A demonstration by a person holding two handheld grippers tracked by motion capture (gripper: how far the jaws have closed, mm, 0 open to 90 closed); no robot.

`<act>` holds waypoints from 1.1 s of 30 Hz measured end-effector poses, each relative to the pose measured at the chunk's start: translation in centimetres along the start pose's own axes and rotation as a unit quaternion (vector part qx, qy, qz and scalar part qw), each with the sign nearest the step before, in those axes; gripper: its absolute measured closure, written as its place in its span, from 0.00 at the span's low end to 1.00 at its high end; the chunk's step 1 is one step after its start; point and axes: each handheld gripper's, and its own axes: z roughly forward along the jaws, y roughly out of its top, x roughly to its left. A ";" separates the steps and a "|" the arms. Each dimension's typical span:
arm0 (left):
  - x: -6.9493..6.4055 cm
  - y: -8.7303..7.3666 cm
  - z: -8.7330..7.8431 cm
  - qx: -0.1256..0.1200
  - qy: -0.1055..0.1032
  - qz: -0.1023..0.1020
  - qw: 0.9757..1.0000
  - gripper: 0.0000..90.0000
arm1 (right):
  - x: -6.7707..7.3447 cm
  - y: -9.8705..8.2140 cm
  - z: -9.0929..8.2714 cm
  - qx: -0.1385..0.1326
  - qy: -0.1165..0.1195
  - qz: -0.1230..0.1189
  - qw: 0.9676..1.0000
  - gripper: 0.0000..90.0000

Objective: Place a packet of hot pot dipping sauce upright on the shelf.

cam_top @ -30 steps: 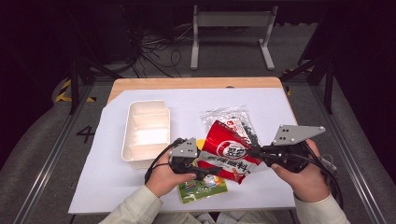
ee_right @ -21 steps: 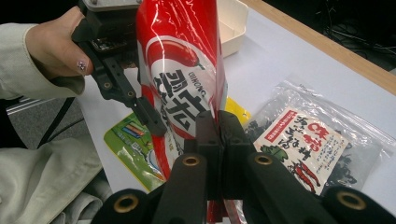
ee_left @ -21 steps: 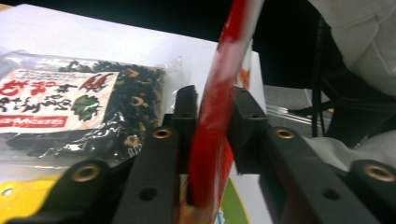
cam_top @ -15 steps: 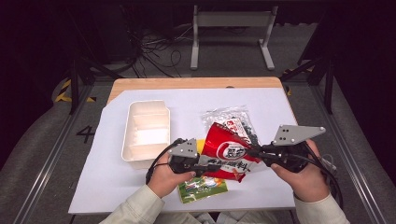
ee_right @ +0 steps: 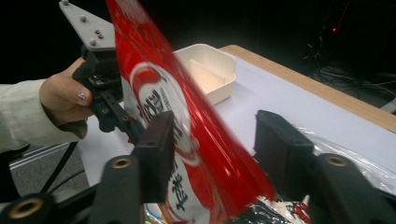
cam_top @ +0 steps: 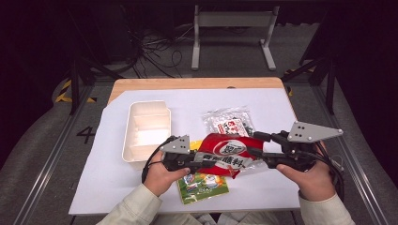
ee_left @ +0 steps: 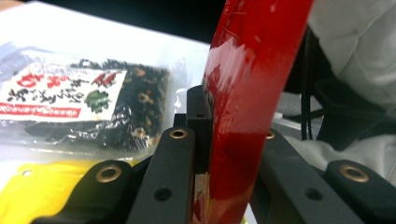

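Left tool point(cam_top: 199, 161): clamped on the left end of the red packet point(cam_top: 230, 153); in the left gripper view the 2 black jaws press flat against both faces of the red film.
Right tool point(cam_top: 256, 146): jaws have just been opening; in the right gripper view they stand apart with the packet's right end between them, the left pad close against the film and the right pad clear of it.
Red packet: glossy red plastic with a white round emblem and a white band of black characters, held off the counter point(cam_top: 263, 101) between the 2 tools, in front of the person.
High view: shows the packet's whole printed face, both hands, and the grey three-cornered plate on each tool.
Left gripper view: catches the packet edge-on as a narrow red strip, with the clear bag's label legible to the left.
Right gripper view: shows the packet tilted, the left hand behind it, and the tray beyond.
Clear bag point(cam_top: 230, 123): dark dried contents, red-and-white label, lying flat just behind the packet.
Green packet point(cam_top: 202, 186): flat on the white sheet, under the left tool.
White tray point(cam_top: 146, 131): divided into compartments, left of the packet, well apart from the right tool.
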 end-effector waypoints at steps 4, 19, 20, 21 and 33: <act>0.1 0.3 -1.2 -0.016 0.008 -0.001 1.000 0.94 | -0.4 -0.2 -0.2 -0.010 -0.001 0.007 1.000 0.45; 0.8 2.0 -7.9 -0.067 0.061 0.010 0.996 0.94 | -2.2 -2.0 -0.1 -0.008 -0.018 0.025 0.999 0.43; 0.8 2.2 -8.6 -0.067 0.072 0.017 0.995 0.94 | -2.4 -2.2 -0.1 -0.007 -0.019 0.024 0.999 0.43; 0.8 2.3 -9.1 -0.070 0.077 0.018 0.994 0.94 | -2.5 -2.3 -0.1 -0.006 -0.022 0.024 0.999 0.44; 1.4 2.4 -13.1 -0.104 0.109 0.021 0.988 0.94 | -3.9 -3.5 -0.3 0.008 -0.033 0.030 0.999 0.49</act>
